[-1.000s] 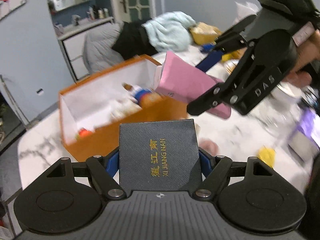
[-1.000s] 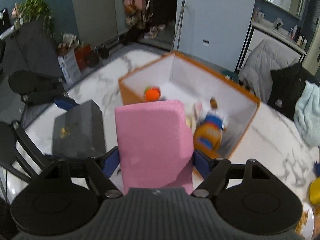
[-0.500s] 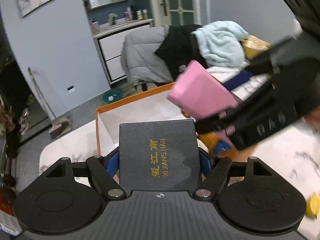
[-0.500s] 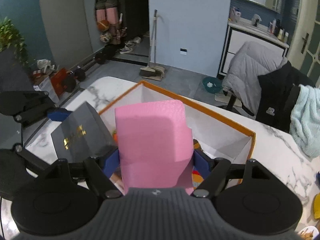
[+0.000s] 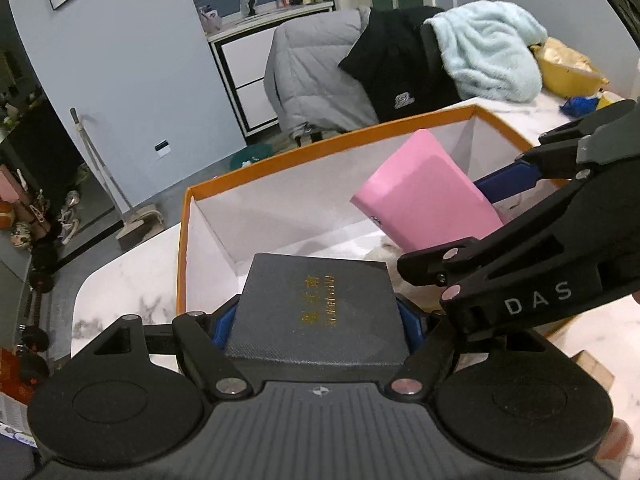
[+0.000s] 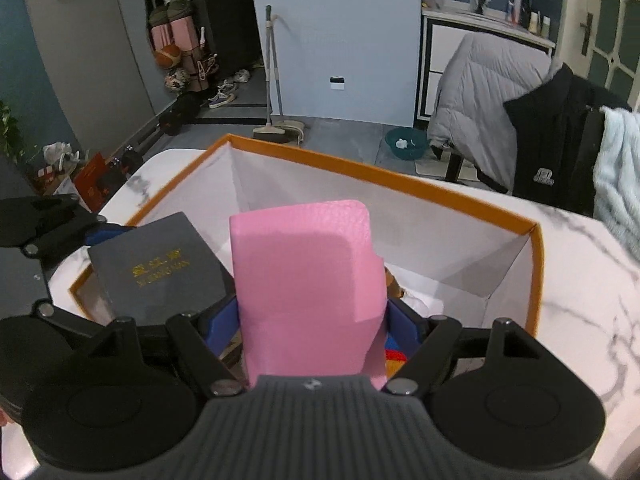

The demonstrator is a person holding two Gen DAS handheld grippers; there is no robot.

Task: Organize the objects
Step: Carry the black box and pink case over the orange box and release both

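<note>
Through the left wrist camera I see my left claw clamped on a dark grey box with gold lettering, held over the near edge of the orange bin. Above the bin's white interior, my right claw grips a pink box, tilted, just beyond the grey one.

Through the right wrist camera, my right claw is closed on the pink box, which hangs over the orange bin on the marble counter. The dark grey box sits just beside it at the bin's near corner, pinched in the left claw.
</note>
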